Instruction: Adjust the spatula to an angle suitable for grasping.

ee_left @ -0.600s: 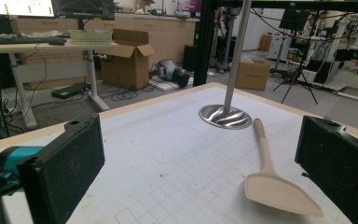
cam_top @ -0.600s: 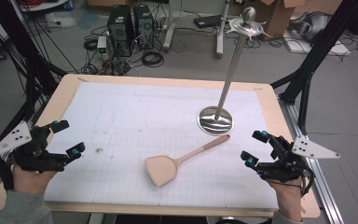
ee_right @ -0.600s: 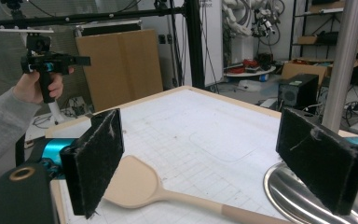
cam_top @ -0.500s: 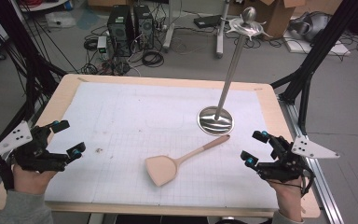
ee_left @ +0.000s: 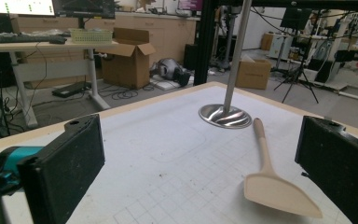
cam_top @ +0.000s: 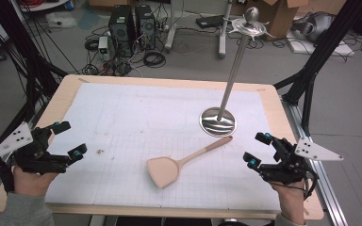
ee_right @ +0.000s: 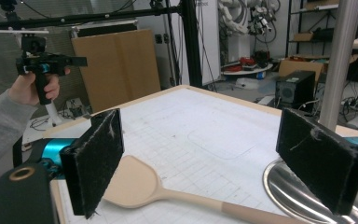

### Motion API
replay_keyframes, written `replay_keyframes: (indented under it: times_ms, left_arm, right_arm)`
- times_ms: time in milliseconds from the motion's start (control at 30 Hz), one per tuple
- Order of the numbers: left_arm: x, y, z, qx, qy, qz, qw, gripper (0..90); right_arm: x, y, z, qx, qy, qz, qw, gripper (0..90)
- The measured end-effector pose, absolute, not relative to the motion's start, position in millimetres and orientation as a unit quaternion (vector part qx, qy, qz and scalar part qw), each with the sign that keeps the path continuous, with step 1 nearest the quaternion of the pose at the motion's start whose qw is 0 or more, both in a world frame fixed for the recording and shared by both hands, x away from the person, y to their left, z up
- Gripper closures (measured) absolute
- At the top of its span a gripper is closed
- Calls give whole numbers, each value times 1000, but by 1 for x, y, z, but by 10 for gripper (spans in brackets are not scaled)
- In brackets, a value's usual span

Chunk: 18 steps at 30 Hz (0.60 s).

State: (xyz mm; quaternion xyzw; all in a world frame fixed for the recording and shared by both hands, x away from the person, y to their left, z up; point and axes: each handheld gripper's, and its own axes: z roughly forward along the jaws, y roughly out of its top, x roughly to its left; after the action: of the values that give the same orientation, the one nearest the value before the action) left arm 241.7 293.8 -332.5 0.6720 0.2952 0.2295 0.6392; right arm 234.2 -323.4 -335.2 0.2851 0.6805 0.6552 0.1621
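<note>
We see the white mat [cam_top: 122, 122] bare across the left and far parts of the counter [cam_top: 66, 87], so either tool can sweep there freely. Right of centre the stand [cam_top: 218, 121] blocks the way, its pole [cam_top: 233, 70] rising tall and leaning. The spatula [cam_top: 179, 165] lies just near of its base, with free room all around the blade.

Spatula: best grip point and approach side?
Probably the handle, near its middle. The spatula lies flat on the mat, its thin handle running toward the metal stand, its wide blade toward the person. The open right gripper is nearer the handle end: come from that side, jaws across the handle.
</note>
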Motion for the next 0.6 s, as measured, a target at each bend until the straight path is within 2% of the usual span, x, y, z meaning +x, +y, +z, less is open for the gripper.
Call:
replay_keyframes:
  times_ms: [600]
  left_arm:
    - [243, 292, -335, 674, 303, 230, 634, 17]
  right_arm:
    - [255, -300, -346, 282, 709, 627, 155, 153]
